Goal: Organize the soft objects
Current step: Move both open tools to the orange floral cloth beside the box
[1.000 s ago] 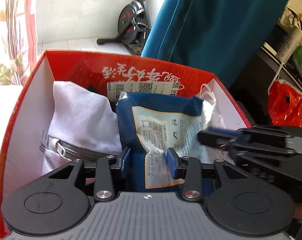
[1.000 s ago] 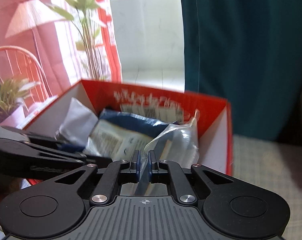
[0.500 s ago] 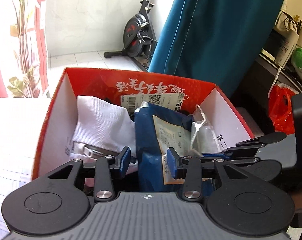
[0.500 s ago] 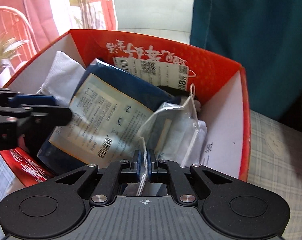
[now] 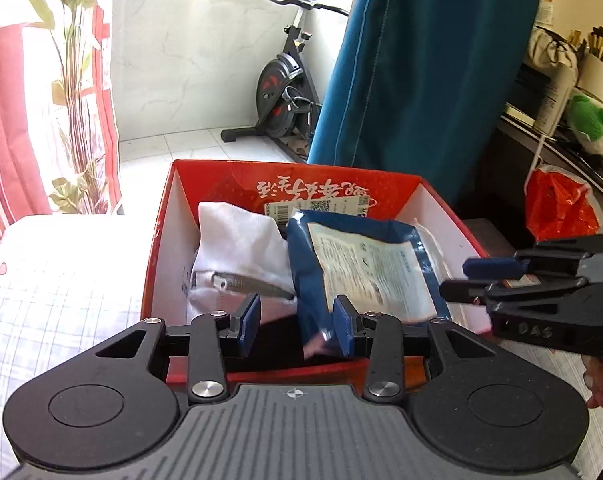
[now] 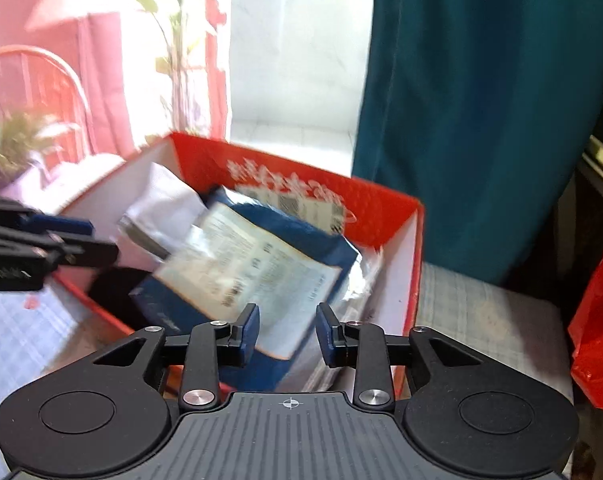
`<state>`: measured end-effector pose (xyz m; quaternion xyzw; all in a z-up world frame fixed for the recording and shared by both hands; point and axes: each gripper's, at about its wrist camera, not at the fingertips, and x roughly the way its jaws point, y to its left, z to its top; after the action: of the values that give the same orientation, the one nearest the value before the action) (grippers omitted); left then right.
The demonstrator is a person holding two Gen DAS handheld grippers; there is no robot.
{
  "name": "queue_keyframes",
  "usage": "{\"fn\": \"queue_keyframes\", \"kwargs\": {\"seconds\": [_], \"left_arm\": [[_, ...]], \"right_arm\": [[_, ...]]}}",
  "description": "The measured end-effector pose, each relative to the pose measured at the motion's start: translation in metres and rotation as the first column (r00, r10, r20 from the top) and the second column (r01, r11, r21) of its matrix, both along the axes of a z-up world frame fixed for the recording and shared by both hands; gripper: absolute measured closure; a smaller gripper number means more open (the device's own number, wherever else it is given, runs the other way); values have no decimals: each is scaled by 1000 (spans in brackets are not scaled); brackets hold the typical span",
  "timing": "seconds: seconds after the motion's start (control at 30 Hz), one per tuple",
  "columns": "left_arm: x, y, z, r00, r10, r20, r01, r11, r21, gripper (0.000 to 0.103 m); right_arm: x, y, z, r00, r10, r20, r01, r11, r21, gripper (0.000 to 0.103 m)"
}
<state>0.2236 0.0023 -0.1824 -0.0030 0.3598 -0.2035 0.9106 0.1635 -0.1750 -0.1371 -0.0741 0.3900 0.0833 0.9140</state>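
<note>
Both tools released above the red box (image 5: 163,240) of soft objects.

I held my left tool (image 5: 295,326) spread wide and empty at the box's near edge; my right tool (image 6: 287,334) was likewise parted, grasping nothing. Inside the box the blue packet (image 5: 365,272) leaned beside the white zippered pouch (image 5: 241,248), touching it. The box sat on a checked cloth (image 5: 61,312).

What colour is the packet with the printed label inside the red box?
Dark blue, with a pale printed label; the packet shows best in the left wrist view.
</note>
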Motion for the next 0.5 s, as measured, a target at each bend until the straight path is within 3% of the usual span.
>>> {"fn": "queue_keyframes", "kwargs": {"seconds": [0.23,0.5], "left_arm": [[-36,9,-1,1000,-7,23,7,1000,8,61],[-60,15,-14,1000,-11,4,11,1000,2,61]], "right_arm": [[-41,5,16,994,53,96,-58,997,53,72],[-76,15,-3,992,92,83,-98,992,75,72]]}}
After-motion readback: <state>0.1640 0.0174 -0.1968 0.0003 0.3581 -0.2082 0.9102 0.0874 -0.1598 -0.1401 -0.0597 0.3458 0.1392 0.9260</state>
